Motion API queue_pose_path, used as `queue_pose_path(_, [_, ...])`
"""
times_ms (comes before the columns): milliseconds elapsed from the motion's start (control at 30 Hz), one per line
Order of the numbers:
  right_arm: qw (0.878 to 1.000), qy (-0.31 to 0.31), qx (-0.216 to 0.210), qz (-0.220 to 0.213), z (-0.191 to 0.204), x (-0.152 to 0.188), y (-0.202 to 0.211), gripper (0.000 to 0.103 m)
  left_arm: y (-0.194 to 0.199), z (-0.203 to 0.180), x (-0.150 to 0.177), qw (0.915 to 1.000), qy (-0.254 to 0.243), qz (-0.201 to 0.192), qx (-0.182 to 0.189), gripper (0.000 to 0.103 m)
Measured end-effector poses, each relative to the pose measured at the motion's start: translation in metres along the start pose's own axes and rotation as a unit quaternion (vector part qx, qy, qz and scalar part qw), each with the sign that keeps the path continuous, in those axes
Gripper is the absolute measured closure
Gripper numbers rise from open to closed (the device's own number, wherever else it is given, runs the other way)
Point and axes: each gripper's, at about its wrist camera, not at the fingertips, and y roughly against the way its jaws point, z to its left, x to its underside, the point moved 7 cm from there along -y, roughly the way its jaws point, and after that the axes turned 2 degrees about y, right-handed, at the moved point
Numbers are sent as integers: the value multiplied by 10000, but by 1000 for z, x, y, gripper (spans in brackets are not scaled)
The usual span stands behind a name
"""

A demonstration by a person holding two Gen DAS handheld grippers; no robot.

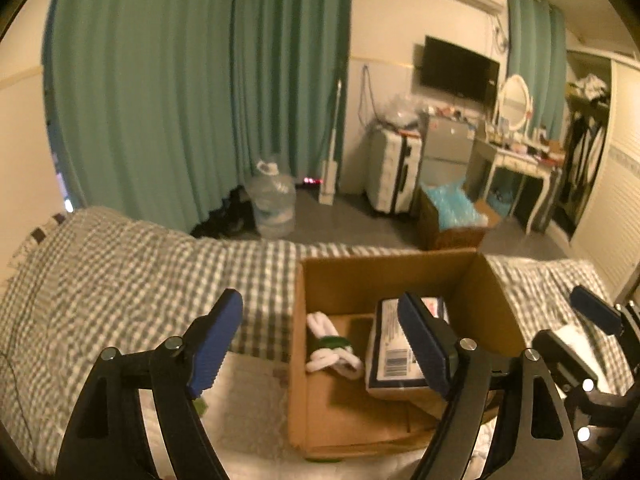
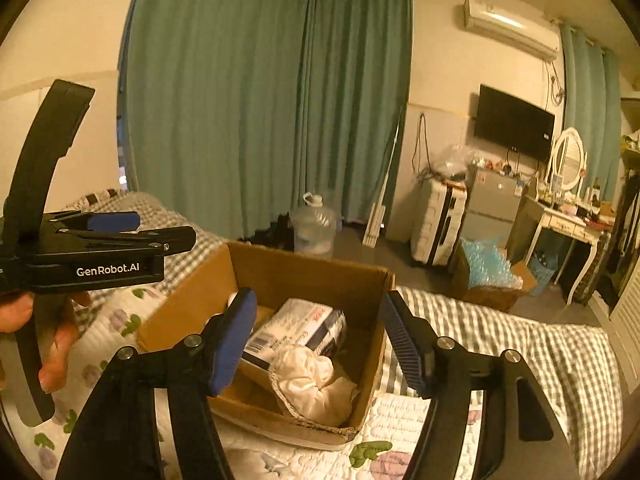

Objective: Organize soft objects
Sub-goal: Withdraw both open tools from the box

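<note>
Both jaw pairs gape apart, gripping nothing: left gripper (image 1: 320, 344), right gripper (image 2: 318, 336). Ahead, one cardboard box (image 2: 192, 292) holds one white-green sock bundle (image 1: 334, 346), one tissue pack (image 2: 296, 330), one cream cloth (image 2: 316, 384).

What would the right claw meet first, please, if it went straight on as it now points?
Probably the pack in the box, with the white cloth just below that line; depth is unclear. The right claw is open and empty.

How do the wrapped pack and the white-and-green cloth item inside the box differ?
The wrapped pack is a large, printed block with a barcode, leaning tilted on the box's right side. The cloth item is smaller, limp and rumpled, white with a green band, lying on the left. Both sit inside the cardboard box.
</note>
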Motion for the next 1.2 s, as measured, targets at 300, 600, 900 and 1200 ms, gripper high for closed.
queue_pose_path(300, [9989, 89, 115, -448, 12, -25, 57, 25, 56, 8, -9, 9975, -234, -586, -319, 22])
queue_pose_path(600, [9972, 84, 190, -714, 23, -35, 98, 11, 95, 22, -5, 9961, -139, -771, -416, 17])
queue_pose_path(900, [9966, 92, 234, -783, 30, -34, 112, 0, 110, 35, 5, 9971, 352, -667, -89, 0])
queue_pose_path(1200, [9974, -68, 143, -708, 26, -25, 109, 0, 107, 38, 21, 9972, 310, -660, -186, 0])
